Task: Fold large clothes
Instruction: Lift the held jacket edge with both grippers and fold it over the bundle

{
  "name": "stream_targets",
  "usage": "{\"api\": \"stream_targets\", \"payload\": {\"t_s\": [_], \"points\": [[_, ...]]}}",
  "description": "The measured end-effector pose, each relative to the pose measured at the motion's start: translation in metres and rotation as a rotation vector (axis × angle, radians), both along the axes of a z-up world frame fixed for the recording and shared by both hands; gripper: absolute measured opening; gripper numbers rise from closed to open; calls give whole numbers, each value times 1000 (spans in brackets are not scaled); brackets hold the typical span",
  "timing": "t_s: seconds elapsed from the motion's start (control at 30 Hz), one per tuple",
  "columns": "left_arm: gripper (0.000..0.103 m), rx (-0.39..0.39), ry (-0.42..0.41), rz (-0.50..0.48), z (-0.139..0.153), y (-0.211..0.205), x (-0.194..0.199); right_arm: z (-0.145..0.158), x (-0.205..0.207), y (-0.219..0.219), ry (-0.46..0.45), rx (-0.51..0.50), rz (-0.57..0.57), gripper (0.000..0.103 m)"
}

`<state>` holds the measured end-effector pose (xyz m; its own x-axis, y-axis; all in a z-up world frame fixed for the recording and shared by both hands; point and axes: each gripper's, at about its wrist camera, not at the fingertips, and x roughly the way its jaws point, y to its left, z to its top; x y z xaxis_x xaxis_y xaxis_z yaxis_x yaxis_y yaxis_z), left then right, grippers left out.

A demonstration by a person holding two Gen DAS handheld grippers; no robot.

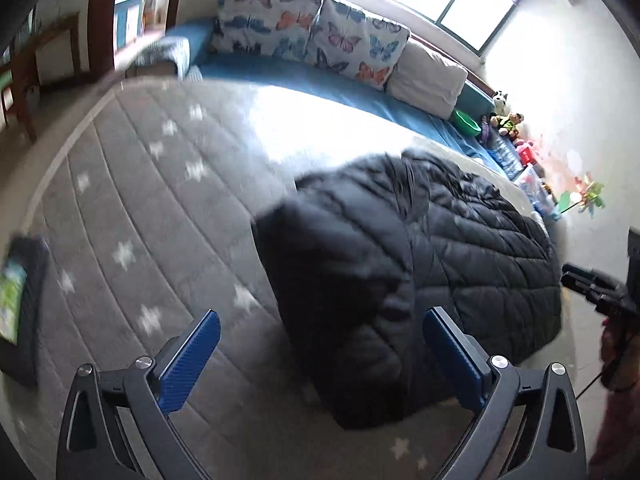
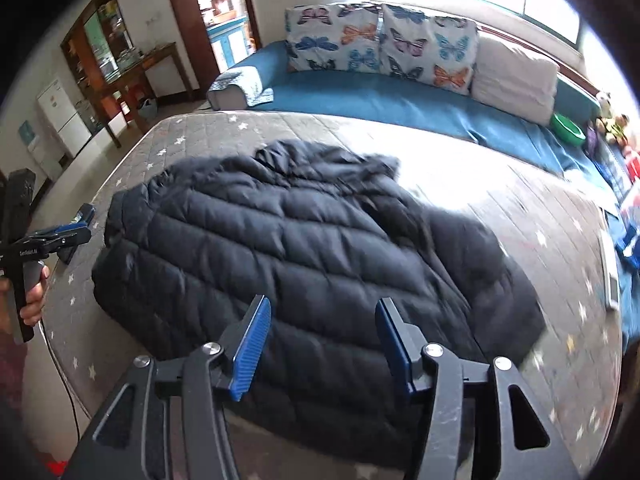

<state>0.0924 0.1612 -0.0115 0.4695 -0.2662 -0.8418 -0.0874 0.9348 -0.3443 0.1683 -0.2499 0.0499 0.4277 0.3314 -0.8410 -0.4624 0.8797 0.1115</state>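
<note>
While the grey starred mattress point(image 2: 520, 208) fills most of the view, the black puffer jacket point(image 2: 304, 248) lies flat on it with one sleeve seemingly folded in, so most folding is left. Left gripper point(image 1: 320, 344) and right gripper point(image 2: 322, 338) hover with jaws apart, holding nothing.

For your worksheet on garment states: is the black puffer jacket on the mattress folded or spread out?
Partly folded. The black puffer jacket lies flat on the grey star mattress with one sleeve laid across its body.

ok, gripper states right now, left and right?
Left gripper: open, holding nothing, above the black puffer jacket.
Right gripper: open, holding nothing.
</note>
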Motion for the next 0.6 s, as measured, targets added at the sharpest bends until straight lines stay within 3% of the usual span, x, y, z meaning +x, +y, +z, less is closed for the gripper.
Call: {"api": "stream_targets", "payload": {"t_s": [0.13, 0.3, 0.43, 0.6], "points": [[103, -93, 26, 11, -19, 2, -8, -9, -10, -32, 32, 31, -60, 62], [103, -141, 59, 38, -37, 4, -8, -18, -15, -71, 64, 93, -125, 65], [103, -258, 79, 55, -52, 7, -5, -31, -13, -100, 98, 150, -197, 66], [103, -290, 73, 43, -59, 1, -1, -47, -3, -127, 142, 233, -264, 68]]}}
